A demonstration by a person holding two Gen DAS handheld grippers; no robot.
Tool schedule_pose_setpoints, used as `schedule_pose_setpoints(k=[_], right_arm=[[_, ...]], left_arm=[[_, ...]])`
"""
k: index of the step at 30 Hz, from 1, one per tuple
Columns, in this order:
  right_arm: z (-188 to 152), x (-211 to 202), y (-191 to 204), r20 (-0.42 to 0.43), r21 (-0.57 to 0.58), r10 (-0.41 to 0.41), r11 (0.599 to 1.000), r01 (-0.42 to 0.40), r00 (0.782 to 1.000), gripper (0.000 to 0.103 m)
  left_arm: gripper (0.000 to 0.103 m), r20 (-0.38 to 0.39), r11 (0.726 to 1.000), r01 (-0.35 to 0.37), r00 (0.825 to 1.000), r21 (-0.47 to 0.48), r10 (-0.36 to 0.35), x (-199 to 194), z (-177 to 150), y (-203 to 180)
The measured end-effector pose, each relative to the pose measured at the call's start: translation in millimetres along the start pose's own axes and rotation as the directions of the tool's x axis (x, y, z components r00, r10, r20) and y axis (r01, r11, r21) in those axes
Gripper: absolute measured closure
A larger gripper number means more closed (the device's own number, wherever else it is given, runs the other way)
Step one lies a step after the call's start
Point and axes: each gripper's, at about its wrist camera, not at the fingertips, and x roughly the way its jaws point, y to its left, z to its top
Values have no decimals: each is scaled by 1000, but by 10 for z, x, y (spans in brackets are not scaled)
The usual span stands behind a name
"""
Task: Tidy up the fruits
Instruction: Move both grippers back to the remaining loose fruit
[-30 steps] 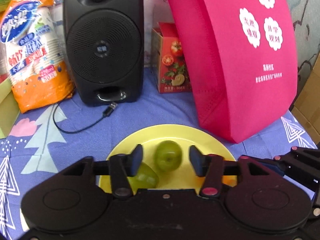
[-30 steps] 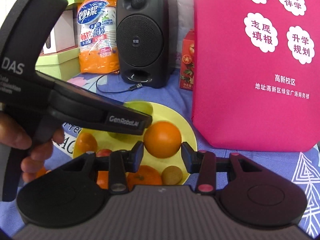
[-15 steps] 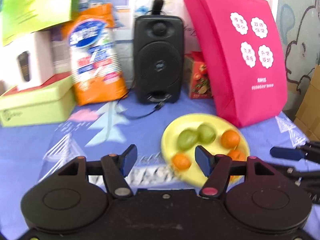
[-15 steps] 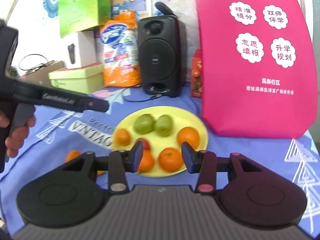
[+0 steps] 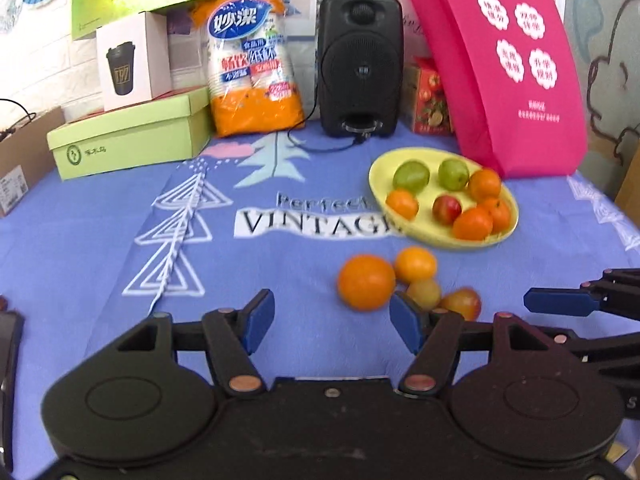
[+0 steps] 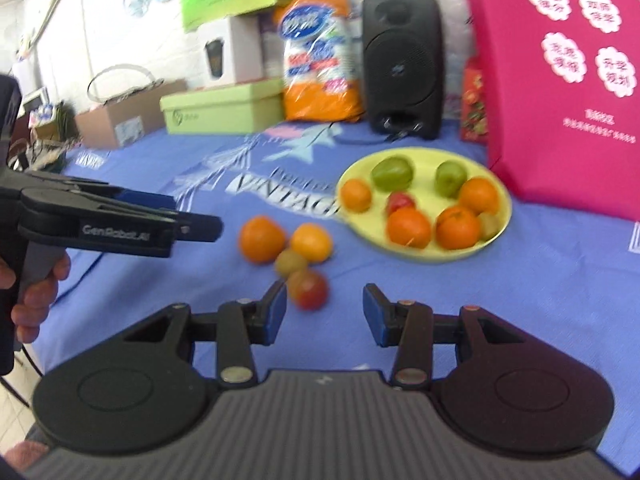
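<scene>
A yellow plate (image 5: 382, 168) (image 6: 502, 216) on the blue cloth holds two green fruits, several oranges and a red fruit. In front of it on the cloth lie a big orange (image 5: 366, 282) (image 6: 262, 239), a smaller orange (image 5: 415, 265) (image 6: 311, 243), a yellowish fruit (image 5: 424, 293) (image 6: 291, 262) and a red-yellow fruit (image 5: 462, 304) (image 6: 310, 290). My left gripper (image 5: 332, 322) is open and empty, just short of the loose fruits. My right gripper (image 6: 324, 314) is open and empty, close behind the red-yellow fruit.
A black speaker (image 5: 360, 56) with a cable, a pink bag (image 5: 512, 72), a red carton (image 5: 430, 100), an orange pack of cups (image 5: 252, 56) and green and white boxes (image 5: 128, 140) line the back. A dark object (image 5: 8, 360) lies at the left edge.
Both grippers have pulled back from over the plate toward me. The loose fruits in front of the plate have come into view. Both grippers stayed open.
</scene>
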Motion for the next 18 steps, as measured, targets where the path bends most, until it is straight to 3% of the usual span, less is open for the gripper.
schedule_pose_setpoints(k=[8,18], right_arm=[[-106,52,160,-32,-12,5,1000,-5,999,61],[-110,102,157,-49,-19,-15,1000,14,999,61]], left_arm=[[38,-13,999,-36,999,27,36,-20,-167,-118],[38,-38,1000,-20,999,12,21,77,-199,-59]])
